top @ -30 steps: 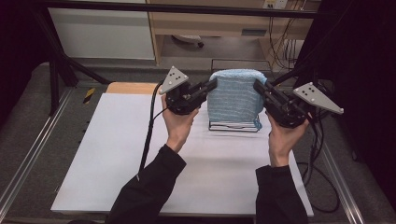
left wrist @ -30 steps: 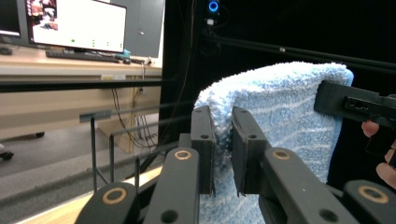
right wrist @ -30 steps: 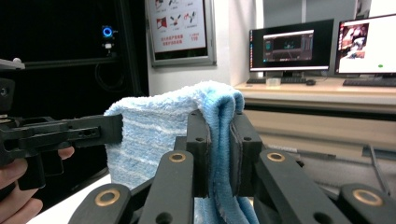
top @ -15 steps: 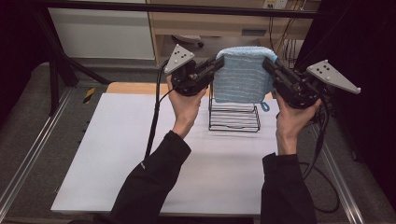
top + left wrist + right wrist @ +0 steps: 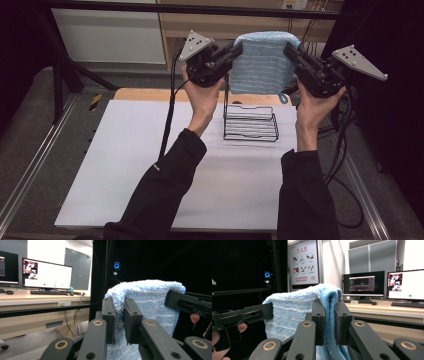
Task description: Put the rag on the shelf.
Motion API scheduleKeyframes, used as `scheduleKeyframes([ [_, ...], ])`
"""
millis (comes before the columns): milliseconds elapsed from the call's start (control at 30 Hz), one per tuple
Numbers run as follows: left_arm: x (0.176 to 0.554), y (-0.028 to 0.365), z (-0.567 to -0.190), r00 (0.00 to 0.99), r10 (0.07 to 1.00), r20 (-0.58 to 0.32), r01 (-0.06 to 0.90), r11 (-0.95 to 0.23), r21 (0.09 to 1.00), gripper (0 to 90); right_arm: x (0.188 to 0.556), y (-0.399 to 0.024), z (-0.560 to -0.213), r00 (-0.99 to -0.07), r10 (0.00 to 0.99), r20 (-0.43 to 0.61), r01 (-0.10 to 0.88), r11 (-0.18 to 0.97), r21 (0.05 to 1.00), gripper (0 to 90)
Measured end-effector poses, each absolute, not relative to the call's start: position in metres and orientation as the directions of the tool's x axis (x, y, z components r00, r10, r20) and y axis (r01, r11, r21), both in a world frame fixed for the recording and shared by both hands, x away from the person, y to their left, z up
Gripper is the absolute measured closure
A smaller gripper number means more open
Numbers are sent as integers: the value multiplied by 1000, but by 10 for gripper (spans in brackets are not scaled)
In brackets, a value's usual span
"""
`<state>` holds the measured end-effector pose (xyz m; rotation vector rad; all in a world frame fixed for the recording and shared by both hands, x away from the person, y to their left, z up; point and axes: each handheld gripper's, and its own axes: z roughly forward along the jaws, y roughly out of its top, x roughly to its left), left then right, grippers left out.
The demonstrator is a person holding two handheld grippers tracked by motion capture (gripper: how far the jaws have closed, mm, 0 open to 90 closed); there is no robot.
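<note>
Above the white table (image 5: pixel 125 165), both forearms reach up and forward, wrists bent back. The blue towel (image 5: pixel 260 62) hangs over the wire rack (image 5: pixel 250 122), apparently clear of it. The left gripper (image 5: pixel 236 50) and right gripper (image 5: pixel 290 50) each clamp an upper corner.

rack (image 5: pixel 250 122) blocks centre | front table (image 5: pixel 125 165) open (both sides too)

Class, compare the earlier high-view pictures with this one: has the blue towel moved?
Yes. The blue towel has gone up: earlier it draped over the wire rack on the table; now it hangs clear above it.
</note>
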<state>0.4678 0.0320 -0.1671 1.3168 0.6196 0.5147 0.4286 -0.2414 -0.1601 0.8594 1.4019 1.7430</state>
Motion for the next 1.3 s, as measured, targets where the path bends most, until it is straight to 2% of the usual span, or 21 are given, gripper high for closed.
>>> scheduleKeyframes([
  [333,485,23,-152,710,696,-104,-22,170,985,802,452,-246,-145,-505,861,59,-131,-144,981,813],
  [767,511,13,-154,699,710,-87,-29,151,988,802,482,-255,-144,-498,865,63,-119,-139,983,811],
  [1300,532,4,-184,694,718,-42,9,50,999,800,506,-266,-179,-485,868,106,-29,-137,990,808],
])
